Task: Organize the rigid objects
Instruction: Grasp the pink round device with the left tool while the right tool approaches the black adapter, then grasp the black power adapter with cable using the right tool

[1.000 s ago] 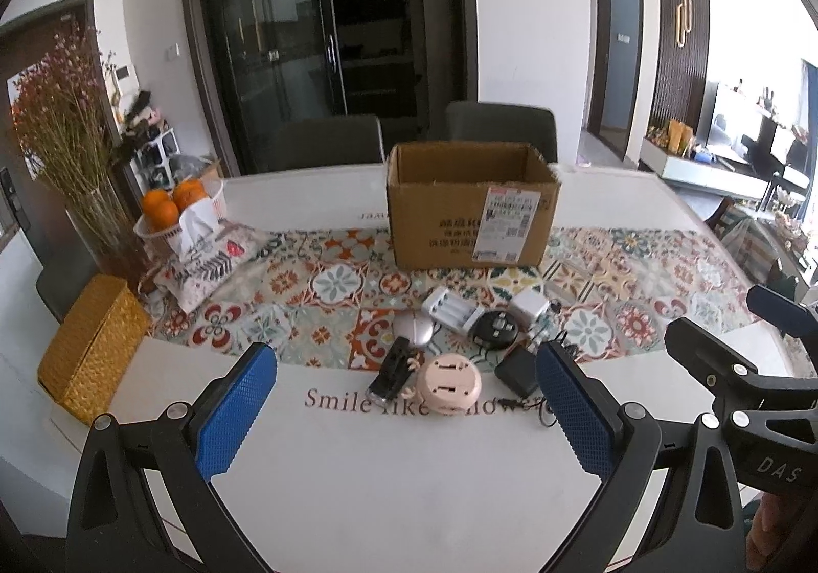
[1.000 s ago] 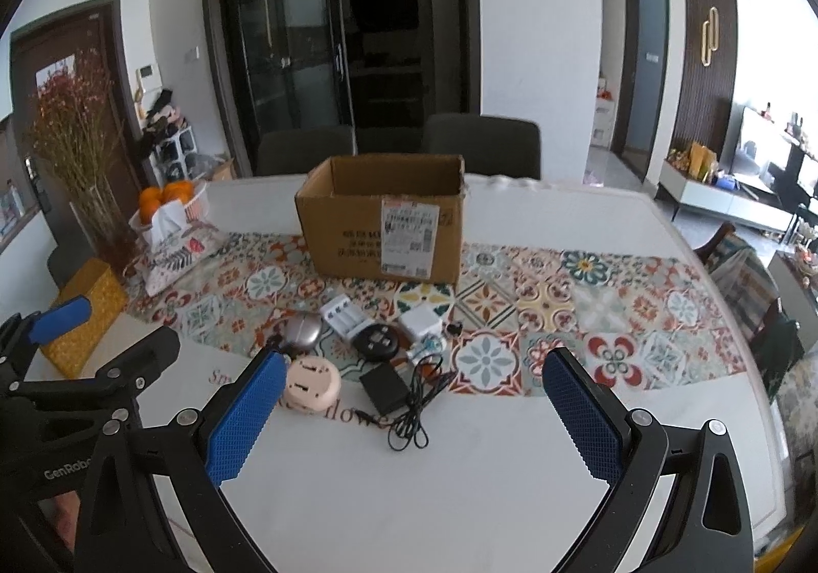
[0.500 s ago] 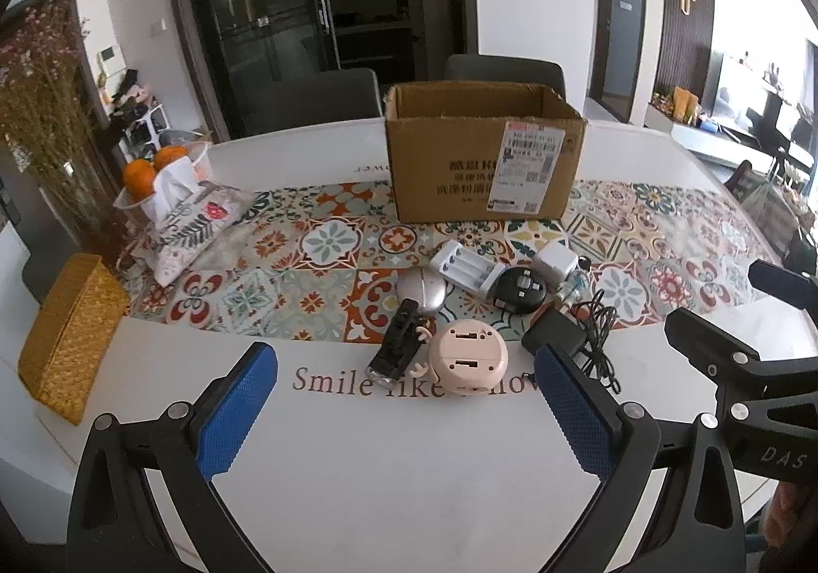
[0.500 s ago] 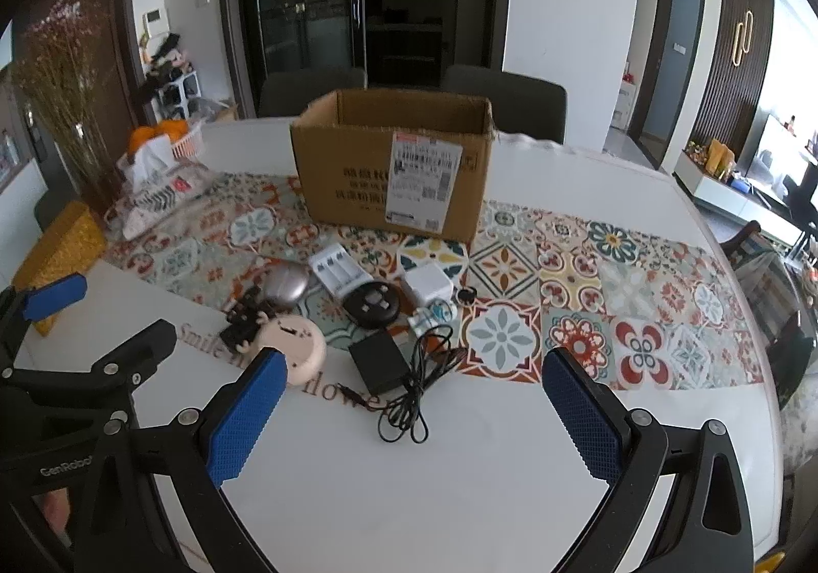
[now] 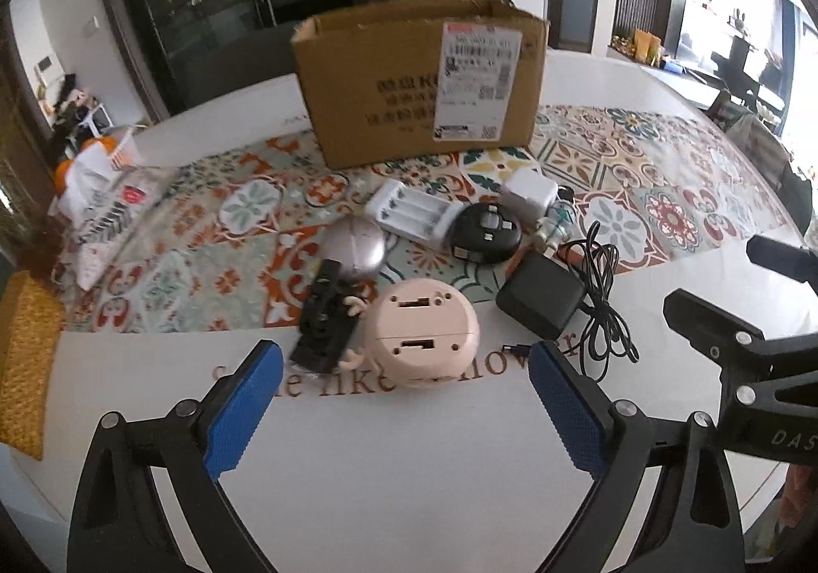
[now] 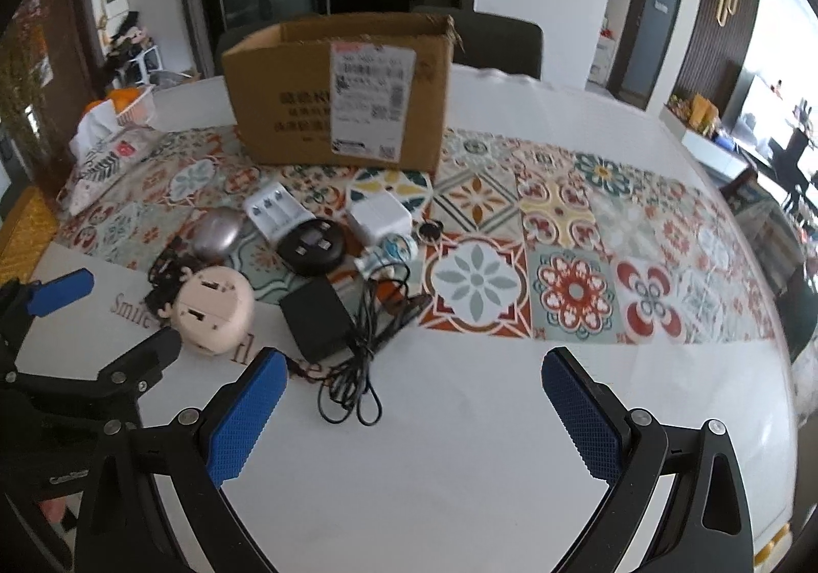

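An open cardboard box (image 5: 419,77) stands on the tiled runner, also in the right wrist view (image 6: 342,87). In front of it lie a pink round device (image 5: 424,325), a black clip-like gadget (image 5: 324,317), a silver mouse (image 5: 354,248), a white battery charger (image 5: 409,210), a black round disc (image 5: 485,233), a white plug cube (image 5: 529,192) and a black adapter with cable (image 5: 539,299). My left gripper (image 5: 406,407) is open and empty, just short of the pink device. My right gripper (image 6: 409,419) is open and empty, near the adapter (image 6: 317,317) and its cable.
A yellow woven box (image 5: 25,358) sits at the table's left edge. A patterned pouch (image 5: 110,210) and a basket of oranges (image 6: 125,105) lie at the back left. Chairs stand behind the table. The white table (image 6: 511,445) continues to the right.
Both grippers have moved forward and lower toward the pile of objects, which now looks larger. Both stay open. No object has moved.
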A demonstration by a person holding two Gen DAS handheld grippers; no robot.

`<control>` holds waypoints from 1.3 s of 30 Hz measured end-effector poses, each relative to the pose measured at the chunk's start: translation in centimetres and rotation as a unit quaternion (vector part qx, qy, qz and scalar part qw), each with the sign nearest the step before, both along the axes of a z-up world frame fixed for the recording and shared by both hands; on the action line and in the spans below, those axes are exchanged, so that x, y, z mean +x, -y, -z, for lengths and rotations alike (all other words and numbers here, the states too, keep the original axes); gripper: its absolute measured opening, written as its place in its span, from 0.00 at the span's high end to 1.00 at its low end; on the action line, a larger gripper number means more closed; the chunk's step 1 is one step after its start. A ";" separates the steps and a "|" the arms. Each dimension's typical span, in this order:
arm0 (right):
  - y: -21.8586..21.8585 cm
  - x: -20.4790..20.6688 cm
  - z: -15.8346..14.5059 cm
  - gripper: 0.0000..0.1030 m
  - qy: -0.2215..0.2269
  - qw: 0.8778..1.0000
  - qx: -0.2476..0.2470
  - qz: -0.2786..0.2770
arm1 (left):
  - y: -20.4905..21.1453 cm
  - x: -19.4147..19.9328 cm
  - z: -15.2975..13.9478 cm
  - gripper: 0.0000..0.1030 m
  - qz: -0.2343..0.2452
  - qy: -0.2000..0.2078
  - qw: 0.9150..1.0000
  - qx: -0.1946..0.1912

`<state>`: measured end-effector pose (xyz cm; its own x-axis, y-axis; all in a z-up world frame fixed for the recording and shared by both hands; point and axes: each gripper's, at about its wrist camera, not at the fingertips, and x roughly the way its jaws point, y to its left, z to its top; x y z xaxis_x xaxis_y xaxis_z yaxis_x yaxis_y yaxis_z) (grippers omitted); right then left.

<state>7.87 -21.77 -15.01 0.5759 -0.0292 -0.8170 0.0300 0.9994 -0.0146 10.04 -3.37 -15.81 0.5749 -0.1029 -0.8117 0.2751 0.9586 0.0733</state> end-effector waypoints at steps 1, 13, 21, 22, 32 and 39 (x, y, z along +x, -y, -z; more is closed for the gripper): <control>0.1 0.1 0.3 0.02 -0.004 1.000 0.003 0.003 | 0.2 0.2 0.2 0.06 0.001 -0.001 1.000 -0.001; 0.5 1.4 2.5 0.02 -0.019 1.000 0.003 0.013 | 1.5 2.6 3.8 0.15 -0.002 -0.026 0.999 0.021; 0.5 2.6 3.9 0.03 -0.031 0.999 0.020 0.020 | 1.5 4.0 5.5 0.23 -0.006 -0.053 0.998 0.022; 0.5 2.6 4.0 0.03 -0.031 0.999 0.022 0.020 | 1.6 4.1 5.6 0.23 -0.005 -0.055 0.998 0.021; 0.4 3.6 5.2 0.06 -0.043 0.998 0.042 0.014 | 1.9 5.3 6.8 0.24 -0.011 -0.068 0.997 0.020; 0.0 4.1 5.5 0.07 -0.042 0.998 0.056 0.001 | 1.5 5.6 6.9 0.27 -0.009 -0.068 0.998 -0.003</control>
